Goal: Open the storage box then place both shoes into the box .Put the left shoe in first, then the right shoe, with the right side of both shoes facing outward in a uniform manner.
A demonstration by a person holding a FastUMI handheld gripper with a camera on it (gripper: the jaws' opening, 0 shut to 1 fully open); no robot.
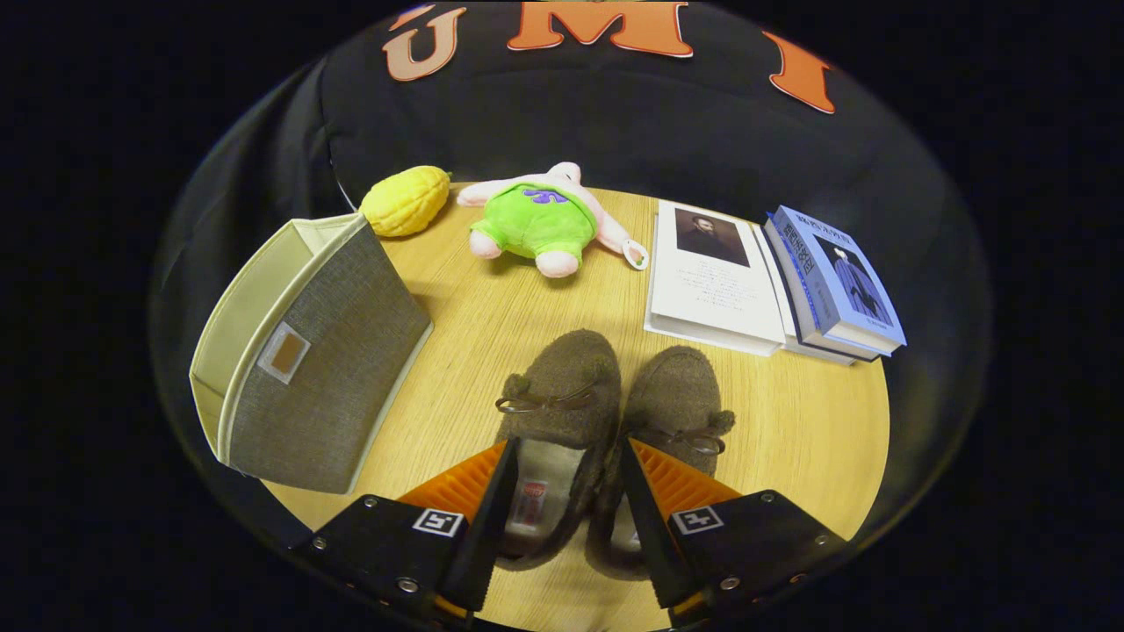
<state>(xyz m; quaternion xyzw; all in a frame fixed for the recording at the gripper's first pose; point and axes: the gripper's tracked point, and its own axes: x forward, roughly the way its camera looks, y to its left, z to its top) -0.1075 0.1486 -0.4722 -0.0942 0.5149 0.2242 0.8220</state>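
On the round wooden tabletop (pixel 790 421) we see a yellow corn toy (pixel 406 200) at the far rim, with a pink plush in green shorts (pixel 537 219) just beside it. Well apart from them we find a white book (pixel 716 279) touching a blue book (pixel 834 281).

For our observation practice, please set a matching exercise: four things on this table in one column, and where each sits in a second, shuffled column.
1. storage box
2. yellow corn toy
3. left shoe
4. blue book

a. between the open gripper fingers
b. on top of another book, right of the white book
c. left of the shoes, open, no lid on it
d. beside the green plush toy

Pairs: 1-c, 2-d, 3-a, 4-b
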